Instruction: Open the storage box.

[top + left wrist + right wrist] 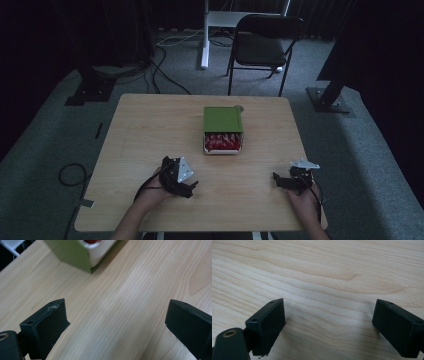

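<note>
A white rectangular box with a green sliding sleeve is seen near the middle of the pale wooden table, its green sleeve pushed toward the far side so that the near end stands open and a row of red wrapped items is exposed. A small round grey object, too small to identify, lies just beyond the box's far right corner.

The left gripper is held low over the table at about 7 o'clock from the box, well apart from it. In the left gripper view its jaws are spread wide with nothing between them but bare wood, and a corner of the green-sleeved box is seen at 12 o'clock ahead of them. The right gripper is held at about 4 o'clock from the box, also well apart; in the right gripper view its jaws likewise stand wide apart, with plain wood grain below them.

The work is judged to be at its approach stage: nothing has been gripped and the box is untouched. For the next move, the left gripper would probably need to be carried forward toward 1 o'clock until the box lies between its jaws, while the right gripper would be brought in toward 10 o'clock, either to steady the sleeve or to reach the red contents. Care would be needed that the light box is not pushed along the smooth table.
</note>
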### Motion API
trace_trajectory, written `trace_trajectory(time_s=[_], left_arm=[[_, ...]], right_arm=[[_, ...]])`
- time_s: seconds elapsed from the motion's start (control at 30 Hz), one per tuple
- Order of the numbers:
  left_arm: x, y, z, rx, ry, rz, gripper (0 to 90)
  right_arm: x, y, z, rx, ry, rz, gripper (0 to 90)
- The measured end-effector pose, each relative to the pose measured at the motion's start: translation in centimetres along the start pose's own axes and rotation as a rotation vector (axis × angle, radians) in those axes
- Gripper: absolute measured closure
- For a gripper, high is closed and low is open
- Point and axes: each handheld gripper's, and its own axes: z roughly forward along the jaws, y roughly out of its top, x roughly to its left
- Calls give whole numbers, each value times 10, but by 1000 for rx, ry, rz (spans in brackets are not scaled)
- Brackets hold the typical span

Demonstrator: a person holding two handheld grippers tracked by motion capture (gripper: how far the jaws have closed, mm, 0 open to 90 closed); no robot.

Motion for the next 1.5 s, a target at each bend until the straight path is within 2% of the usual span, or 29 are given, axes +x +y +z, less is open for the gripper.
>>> trace_trajectory(time_s=[0.03, 0.07, 0.17, 0.27, 0.43, 0.47, 0.53, 0.6, 0.67, 0.77, 0.93, 0.97, 1.03, 1.1, 1.23, 1.3, 1.33, 1.37, 1.43, 1.5], left_arm=[[-4, 7, 3, 1, -3, 30, 48], [-4, 7, 3, 1, -3, 30, 48], [-10, 18, 8, -1, 0, 81, 48], [-13, 23, 11, -1, -3, 102, 48], [-19, 35, 18, 4, 10, 177, 48], [-19, 35, 18, 4, 10, 177, 48], [-23, 41, 22, 3, 24, 215, 48], [-24, 43, 24, 4, 25, 224, 48], [-27, 48, 28, 5, 33, 261, 48], [-28, 52, 31, 6, 30, 276, 48], [-35, 59, 38, 22, 55, 348, 48], [-38, 62, 42, 25, 69, 378, 48], [-40, 63, 43, 29, 73, 392, 48], [-43, 68, 47, 41, 90, 437, 48], [-44, 73, 51, 41, 102, 450, 48], [-45, 74, 54, 53, 115, 482, 59], [-45, 74, 54, 53, 115, 482, 60], [-45, 75, 55, 71, 118, 505, 60], [-45, 77, 59, 93, 124, 527, 59], [-45, 77, 62, 93, 129, 530, 60]], right_arm=[[0, 0, 0, 0, 0, 0, 103], [0, 0, 0, 0, 0, 1, 103], [0, 0, 0, 0, 0, 0, 103], [0, 0, 0, 0, 0, 0, 103], [0, 0, 0, 0, 0, 0, 103], [0, 0, 0, 0, 0, 0, 103], [0, 0, 0, 0, 0, 0, 103], [0, 0, 0, 0, 0, 0, 103], [0, 0, 0, 0, 0, 1, 103], [0, 0, 0, 0, 0, 0, 103], [0, 0, 0, 0, 0, 0, 103], [0, 0, 0, 0, 0, 0, 103], [0, 0, 0, 0, 0, 0, 103], [0, 0, 0, 0, 0, 0, 103], [0, 0, 0, 0, 0, 0, 103], [0, 0, 0, 0, 0, 0, 103], [0, 0, 0, 0, 0, 0, 103], [0, 0, 0, 0, 0, 0, 103], [0, 0, 0, 0, 0, 0, 103], [0, 0, 0, 0, 0, 0, 103]])
